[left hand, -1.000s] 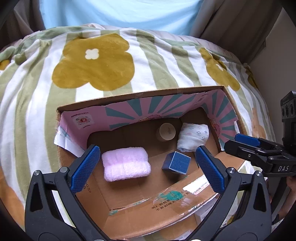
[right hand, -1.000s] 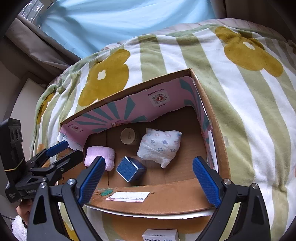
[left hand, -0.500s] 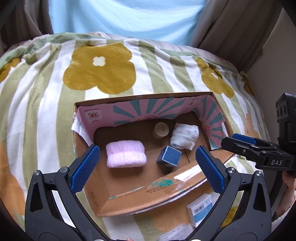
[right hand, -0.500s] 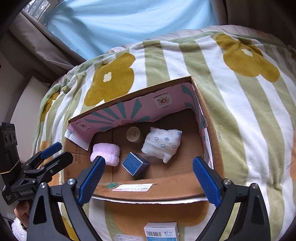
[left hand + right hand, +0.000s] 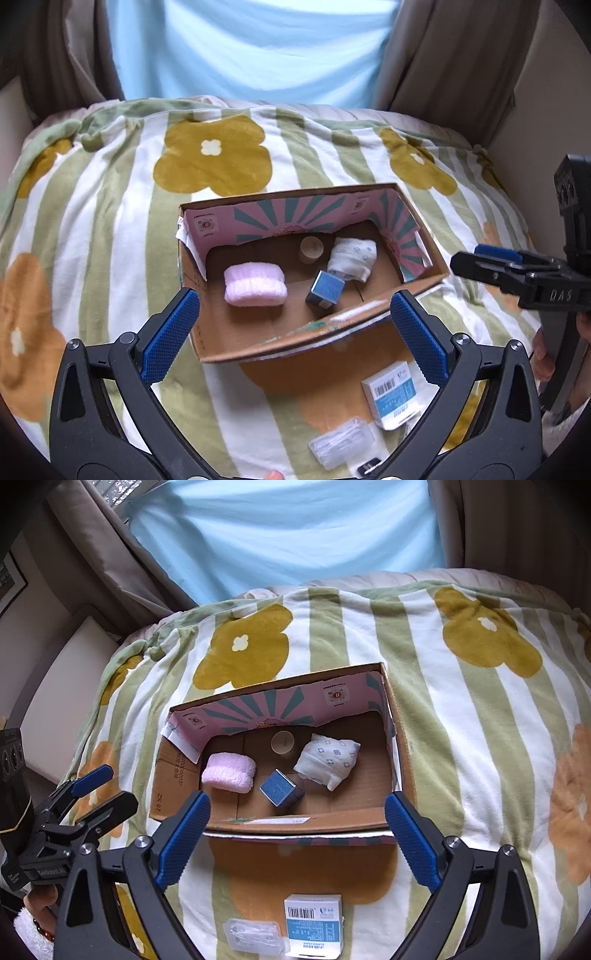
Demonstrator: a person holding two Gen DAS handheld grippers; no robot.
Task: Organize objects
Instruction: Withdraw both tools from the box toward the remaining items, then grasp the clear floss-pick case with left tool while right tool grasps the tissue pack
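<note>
Between placements, both pairs of fingers [image 5: 183,836] spread and empty above the cardboard box [image 5: 295,825]; next, probably dropping toward the white-and-blue carton [image 5: 314,925] beneath.

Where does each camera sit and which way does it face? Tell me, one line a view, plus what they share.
Left wrist: on the left gripper, looking forward and down past its open blue pads at the cardboard box on the blanket; the right gripper and some fingers show at the right edge.
Right wrist: on the right gripper, pads open, facing the same box from its other side; the left gripper shows at the left.
Shared: box, pink towel, blue cube, white carton.
</note>
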